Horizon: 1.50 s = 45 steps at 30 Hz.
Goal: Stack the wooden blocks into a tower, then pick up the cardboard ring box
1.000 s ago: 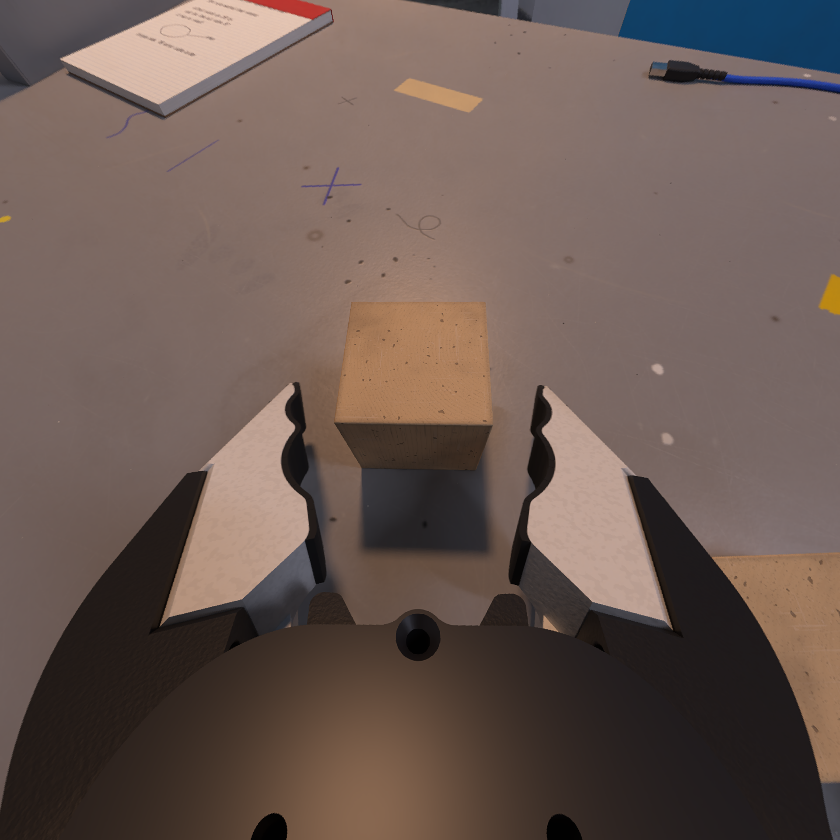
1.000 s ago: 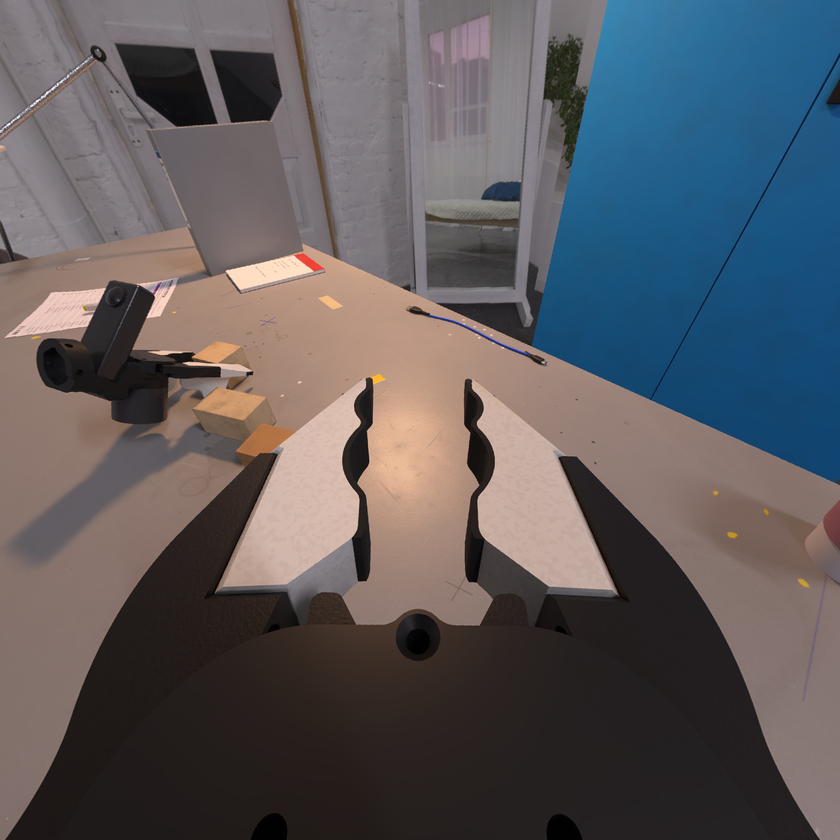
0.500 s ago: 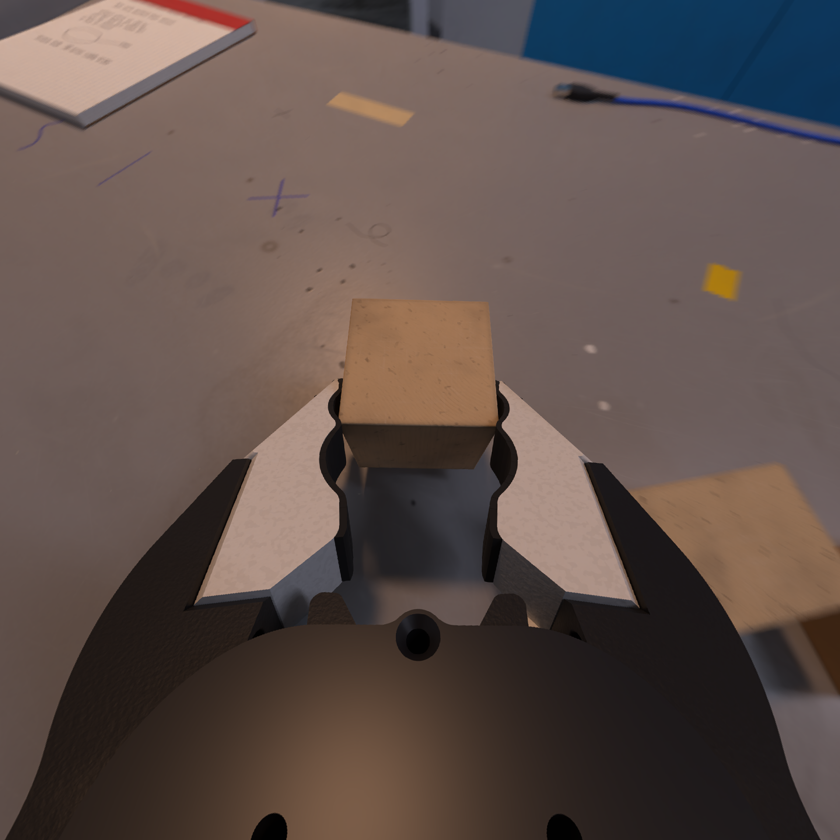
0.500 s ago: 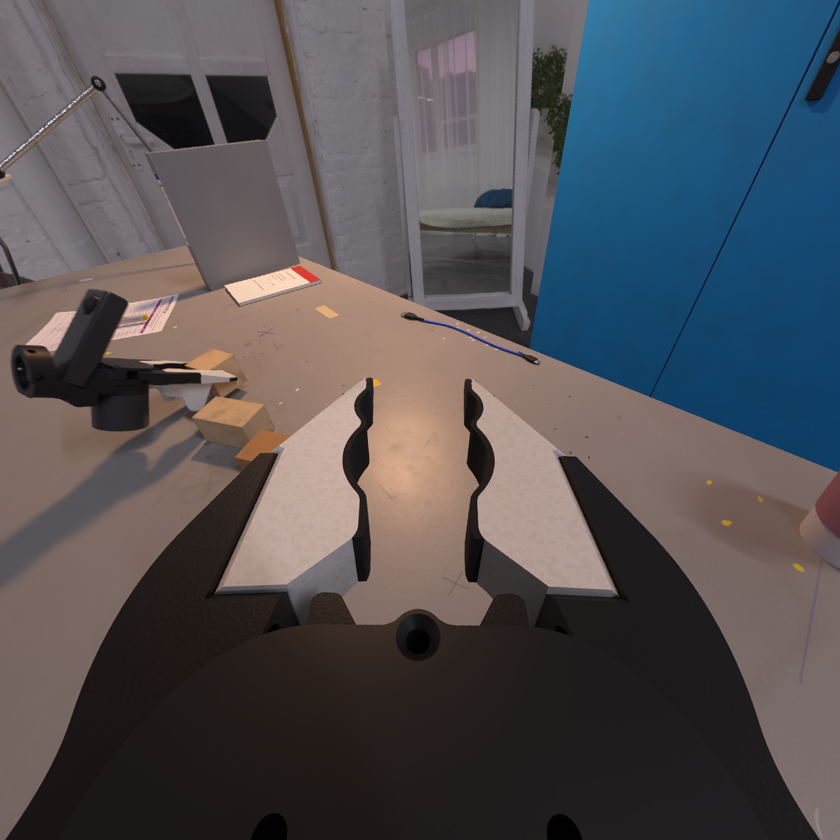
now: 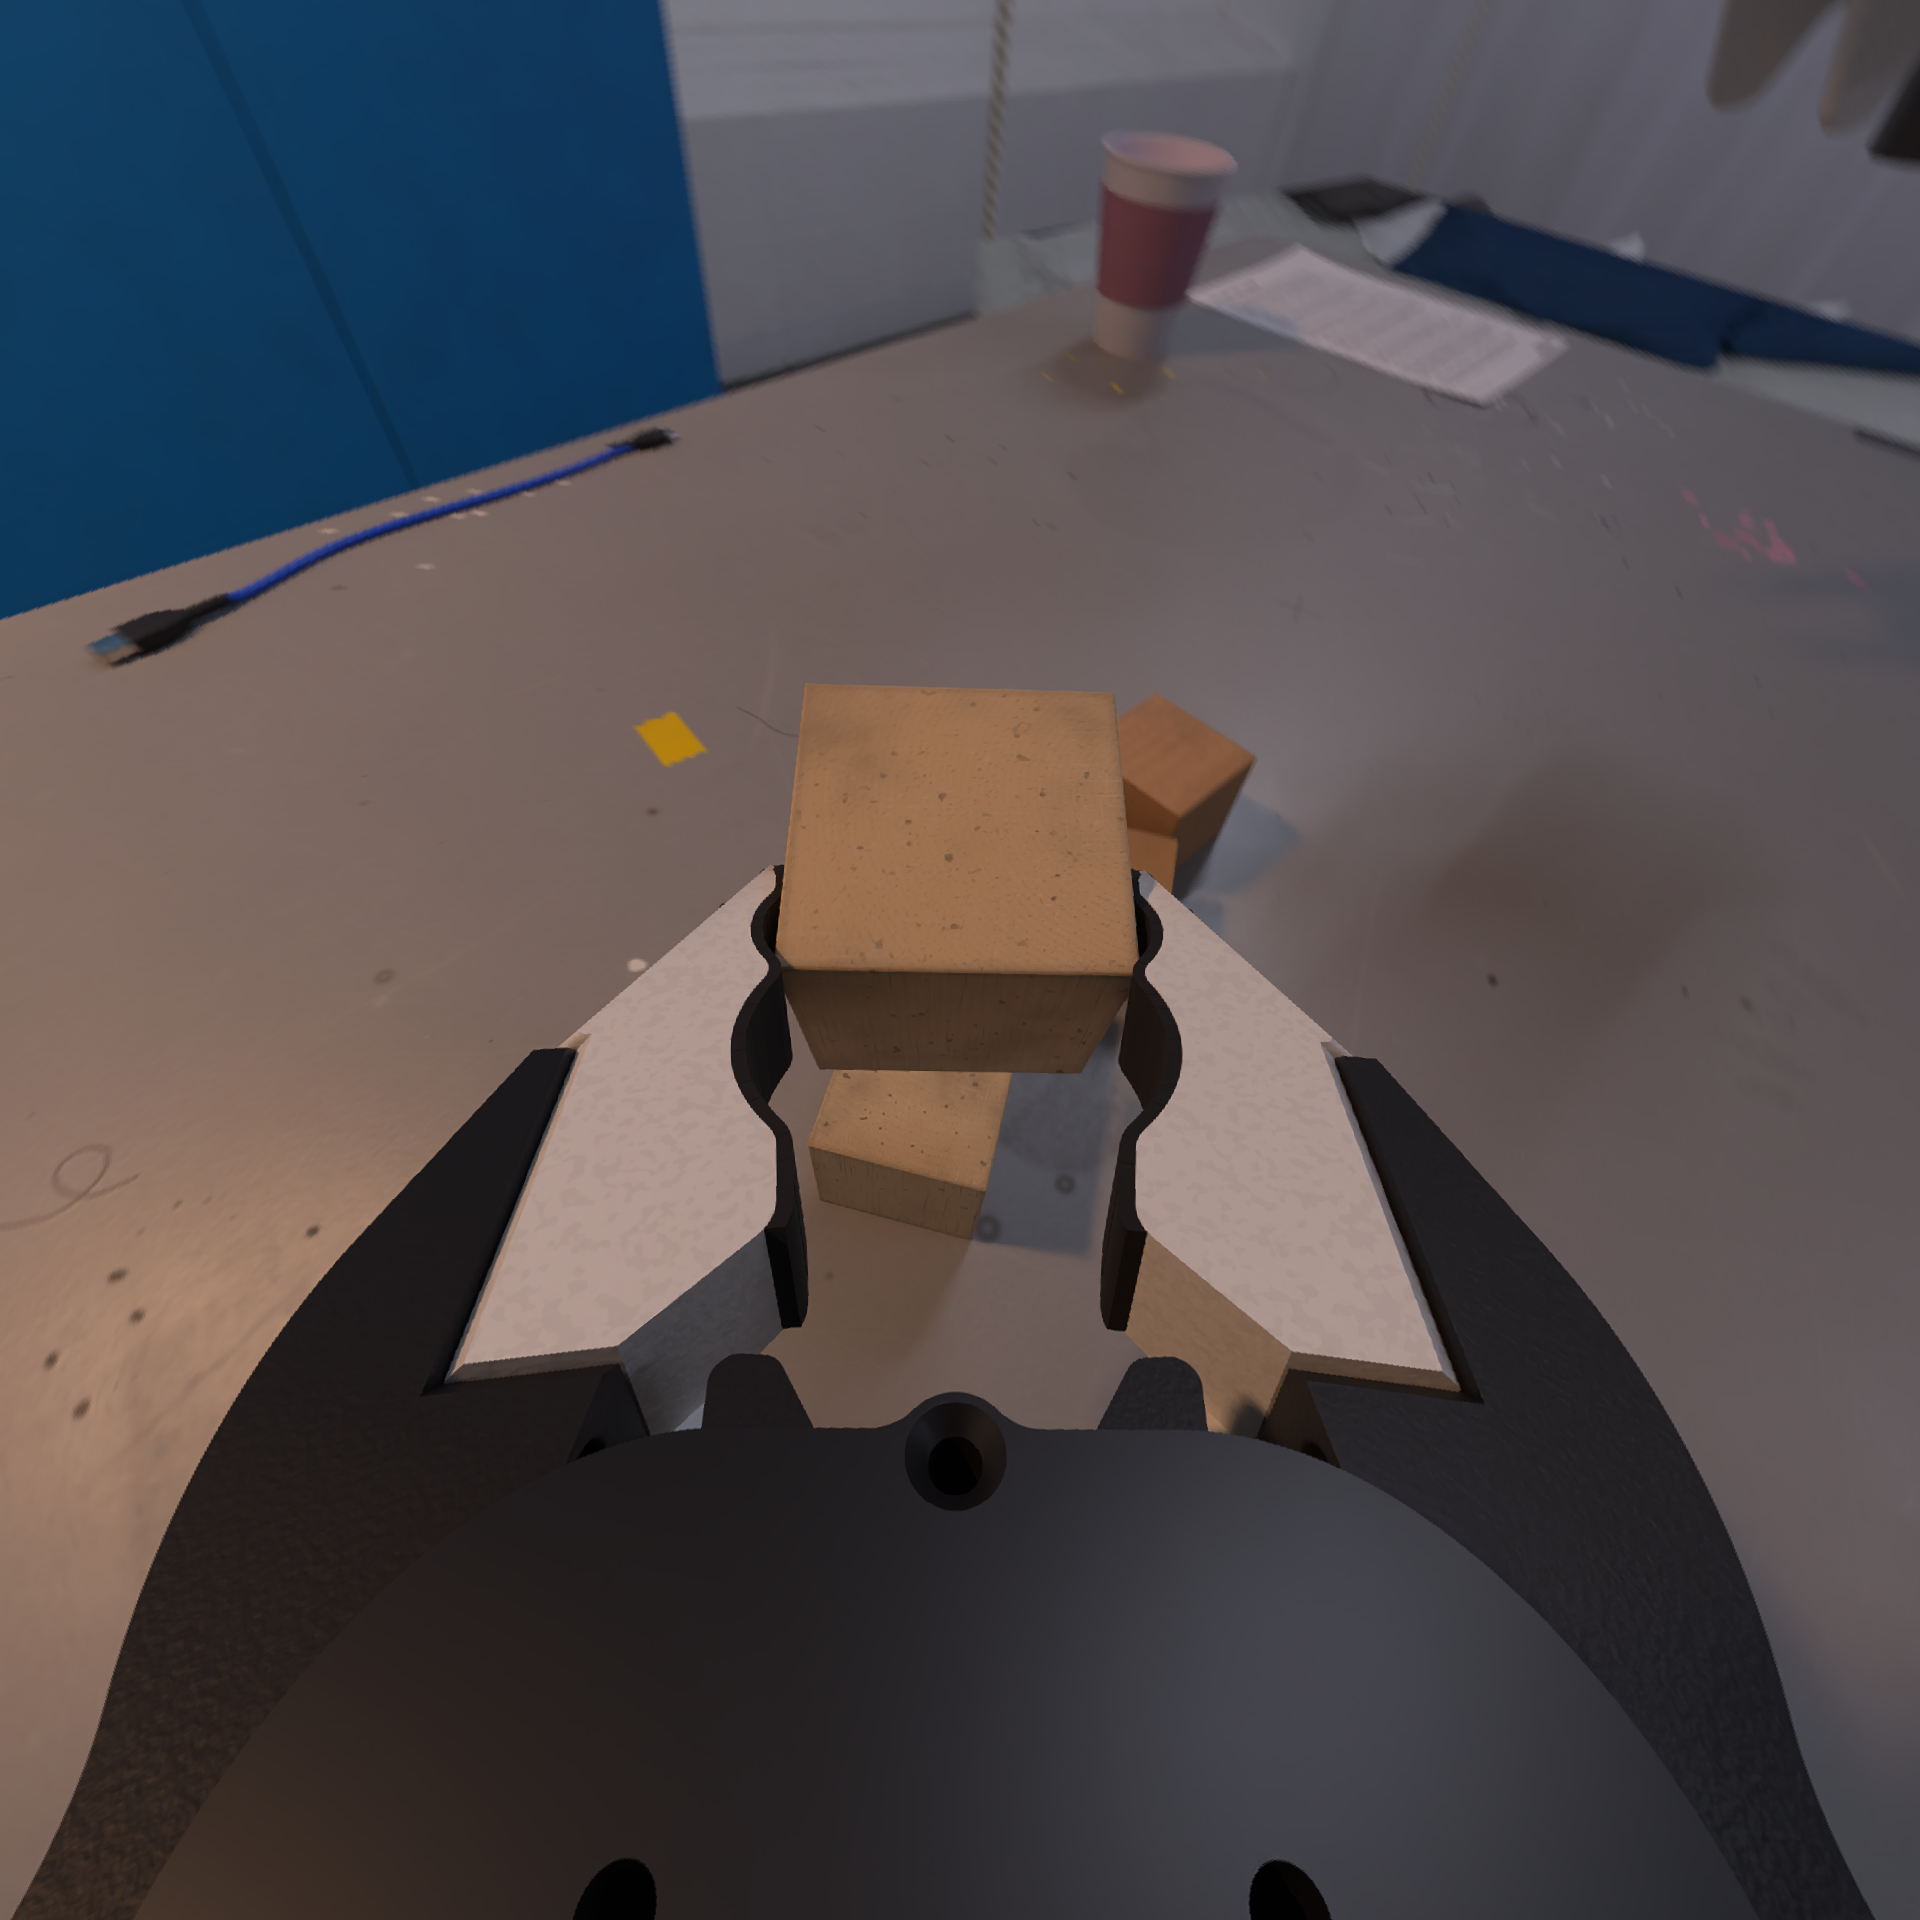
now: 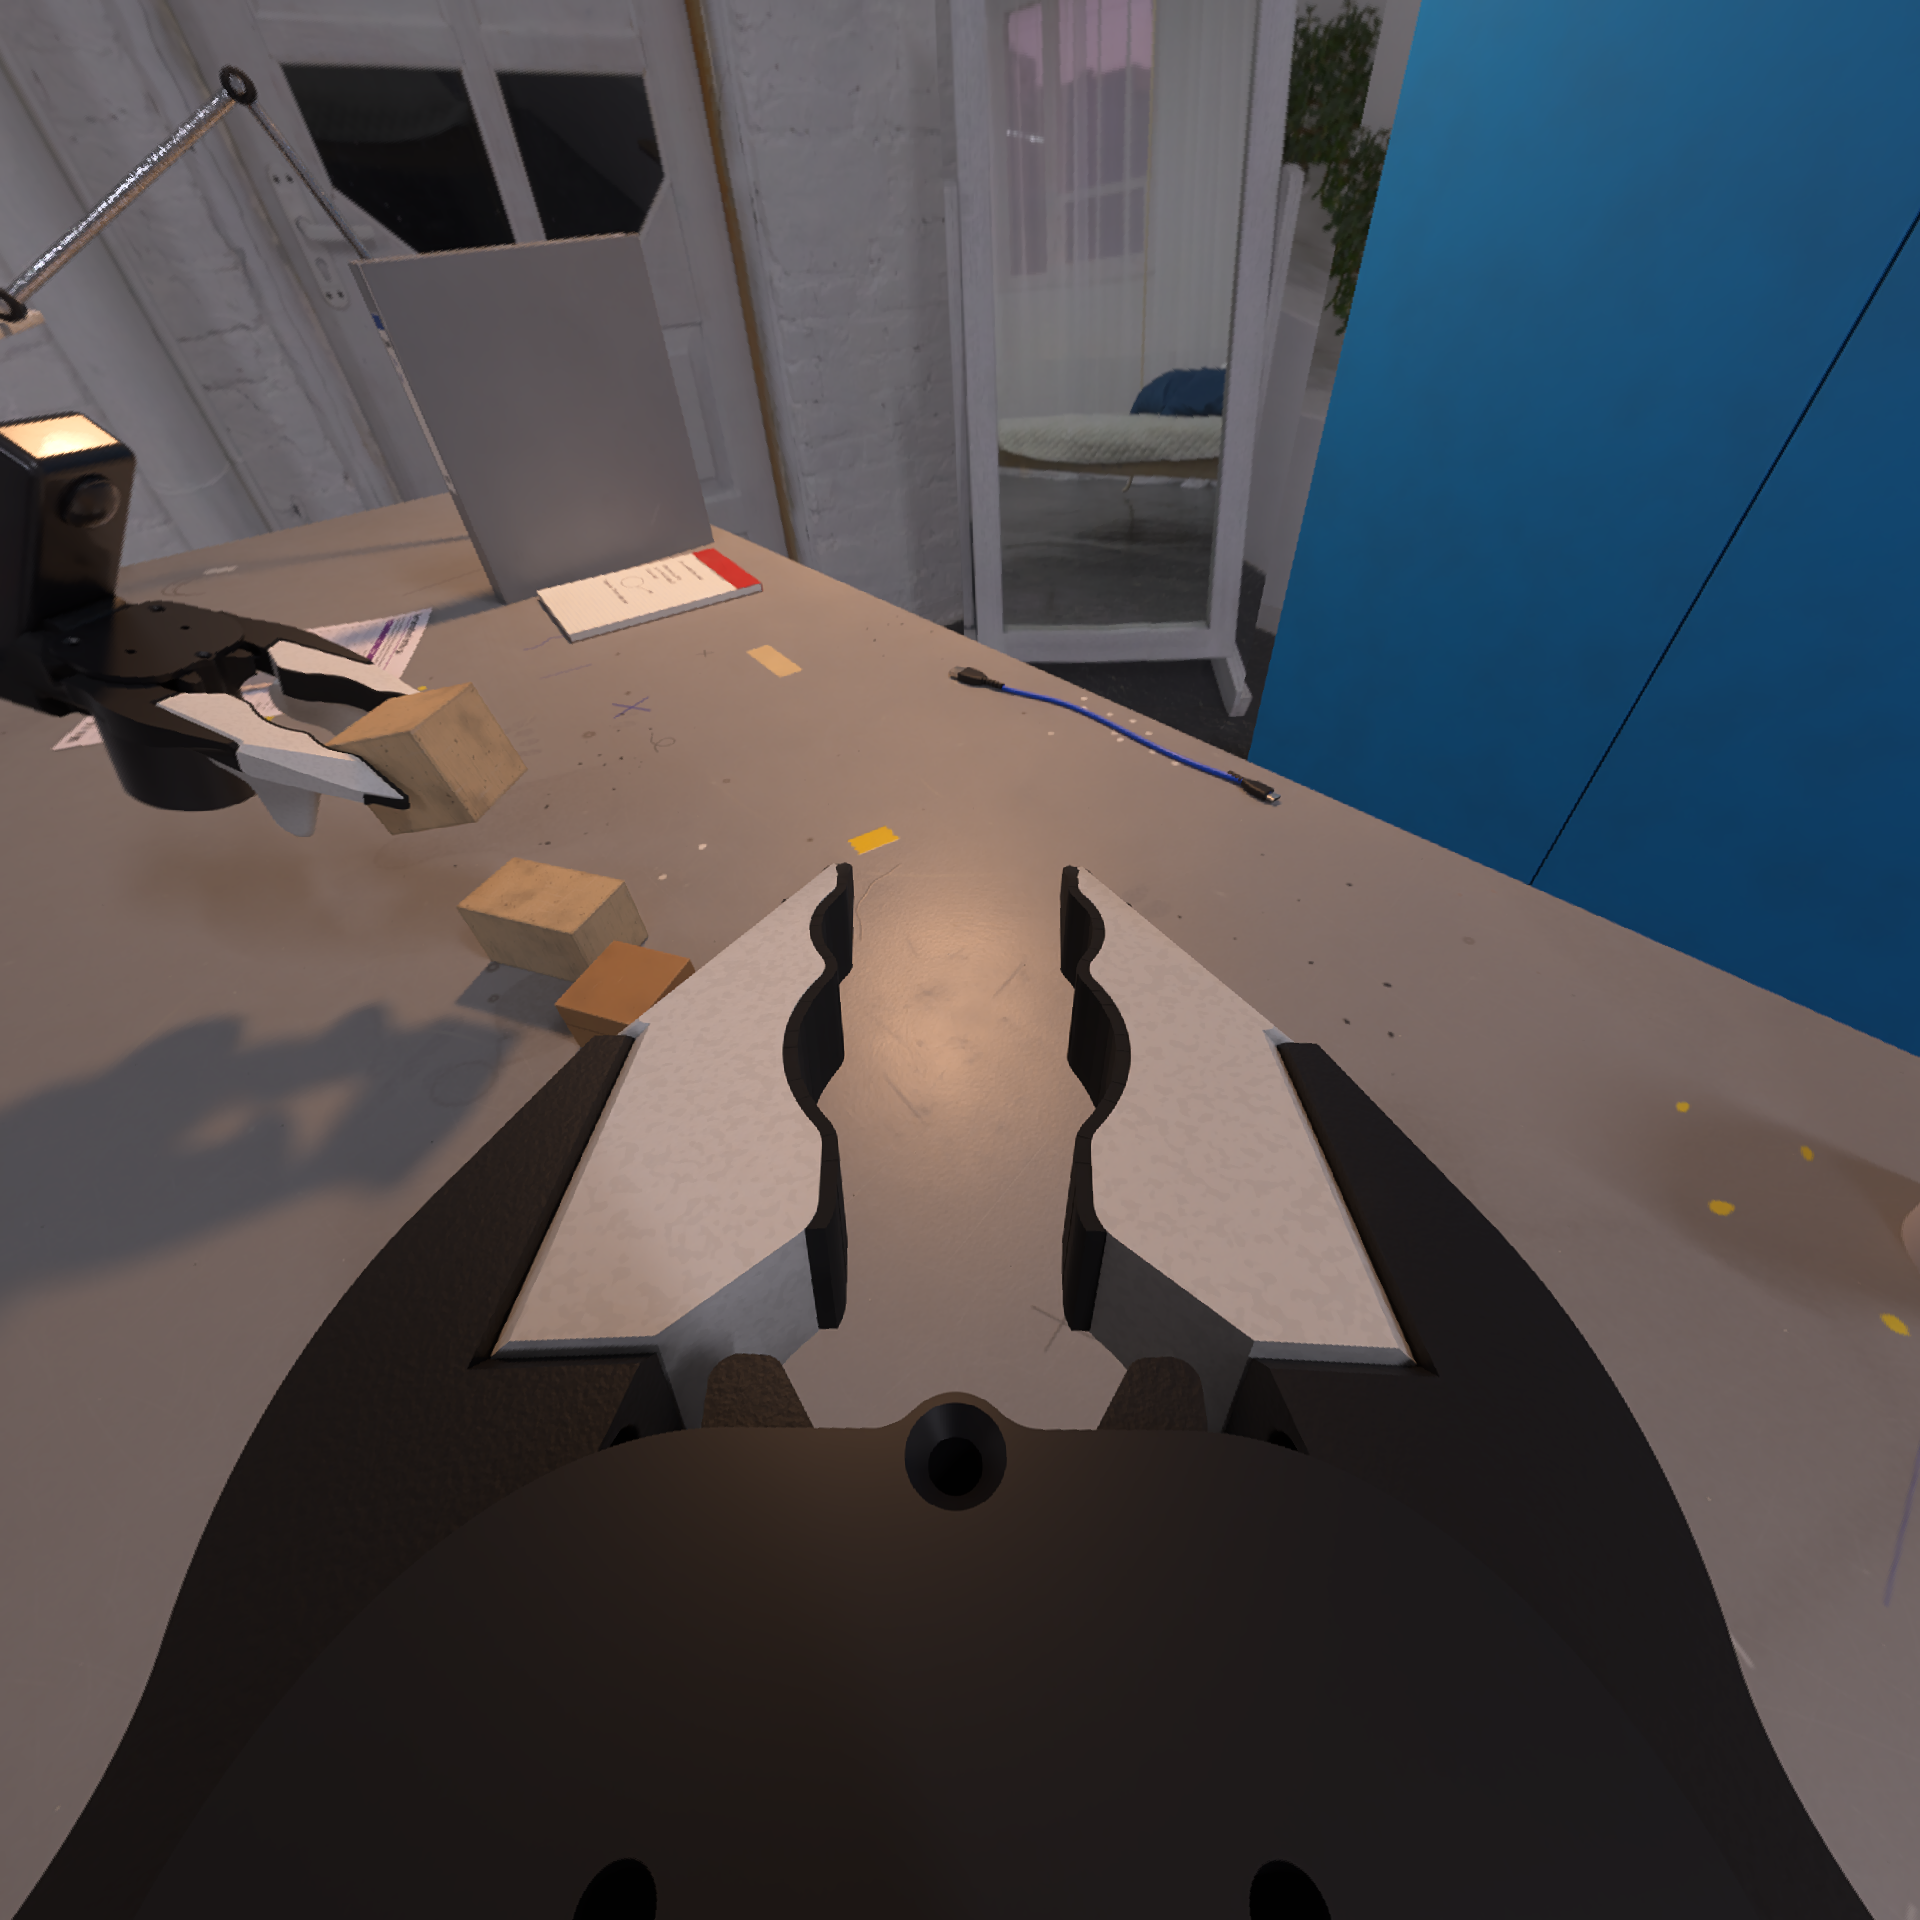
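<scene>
In the left wrist view the left gripper [image 5: 954, 940] pinches a pale wooden block [image 5: 954, 831] at frame centre, its fingertips pressed on the block's two sides and the block raised clear of the grey table [image 5: 416, 935]. Directly beneath it, between the fingers, a second pale block [image 5: 902, 1148] lies on the table. Just behind and to the right of the held block sits a darker brown box [image 5: 1184, 790] — the cardboard ring box, partly hidden. A blue cable [image 5: 343, 551] runs across the upper left, a yellow tape patch [image 5: 670, 740] lies left of centre, and a red paper cup [image 5: 1153, 239] stands at the top beside a printed sheet [image 5: 1382, 322].

In the right wrist view the right gripper [image 6: 956, 883] fills the lower frame, fingers spread with only bare table between them. At the left edge the left gripper [image 6: 379, 758] holds its block [image 6: 431, 756] in the air. Below it, toward centre, the second block [image 6: 551, 914] rests on the table, the ring box [image 6: 618, 987] touching or just beside its near corner. A notepad [image 6: 649, 592] lies in front of a grey panel [image 6: 540, 416] at upper centre — the cable [image 6: 1122, 732] trails right of it.
</scene>
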Each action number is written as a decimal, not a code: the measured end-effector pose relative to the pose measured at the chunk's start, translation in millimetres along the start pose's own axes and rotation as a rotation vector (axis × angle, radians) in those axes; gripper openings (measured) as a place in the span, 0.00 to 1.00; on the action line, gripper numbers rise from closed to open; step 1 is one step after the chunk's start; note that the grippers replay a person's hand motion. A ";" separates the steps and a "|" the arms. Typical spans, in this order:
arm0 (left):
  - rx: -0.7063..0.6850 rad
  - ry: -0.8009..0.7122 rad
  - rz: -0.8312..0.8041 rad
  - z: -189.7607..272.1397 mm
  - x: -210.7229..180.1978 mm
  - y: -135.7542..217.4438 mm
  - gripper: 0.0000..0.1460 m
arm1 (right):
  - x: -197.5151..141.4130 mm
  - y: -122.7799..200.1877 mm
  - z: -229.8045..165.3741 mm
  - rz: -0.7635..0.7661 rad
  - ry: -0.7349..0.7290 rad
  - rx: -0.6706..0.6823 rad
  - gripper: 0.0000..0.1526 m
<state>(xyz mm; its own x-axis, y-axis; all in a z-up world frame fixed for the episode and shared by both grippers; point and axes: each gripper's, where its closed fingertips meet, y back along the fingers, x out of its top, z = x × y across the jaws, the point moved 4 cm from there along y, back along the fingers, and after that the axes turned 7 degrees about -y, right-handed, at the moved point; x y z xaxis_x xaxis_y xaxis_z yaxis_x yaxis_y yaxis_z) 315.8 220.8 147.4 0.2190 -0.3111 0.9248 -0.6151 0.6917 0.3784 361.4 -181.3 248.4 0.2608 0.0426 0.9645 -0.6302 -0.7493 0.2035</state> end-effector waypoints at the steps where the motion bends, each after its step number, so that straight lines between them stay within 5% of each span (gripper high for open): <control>1: -0.033 -0.026 -0.018 0.8 -3.0 -3.0 0.43 | -1.0 -1.1 -0.4 -0.007 0.001 0.002 0.26; 13: -0.146 -0.206 -0.150 5.0 -35.4 -30.5 0.43 | -11.8 -15.5 -2.6 -0.085 0.031 0.000 0.26; 22: -0.185 -0.170 -0.122 -1.6 -36.0 -35.9 0.43 | -16.2 -19.2 -0.7 -0.113 0.035 -0.006 0.27; 28: -0.204 -0.192 -0.164 0.3 -42.5 -41.1 0.43 | -19.1 -21.1 2.3 -0.123 0.024 -0.003 0.39; 34: -0.171 -0.148 -0.173 -5.5 -44.9 -44.1 0.43 | -22.6 -24.6 3.6 -0.141 0.013 0.003 0.40; 36: -0.180 -0.137 -0.179 -5.4 -48.0 -45.5 0.70 | -25.5 -28.5 2.1 -0.155 0.009 0.014 0.40; 38: -0.188 -0.118 -0.150 -4.8 -44.4 -42.3 0.80 | -29.6 -36.9 -5.2 -0.168 0.017 0.062 0.42; 45: 0.040 -0.072 0.166 -17.4 6.9 19.3 0.84 | -82.9 -113.2 -75.2 -0.124 0.236 0.557 0.57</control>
<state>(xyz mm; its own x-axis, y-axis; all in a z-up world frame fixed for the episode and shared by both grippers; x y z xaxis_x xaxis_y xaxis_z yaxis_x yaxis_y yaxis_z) 318.7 243.4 161.8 0.0576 -0.2418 0.9686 -0.6686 0.7111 0.2173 356.1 -50.4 158.1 0.0987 0.2486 0.9636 -0.1119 -0.9594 0.2590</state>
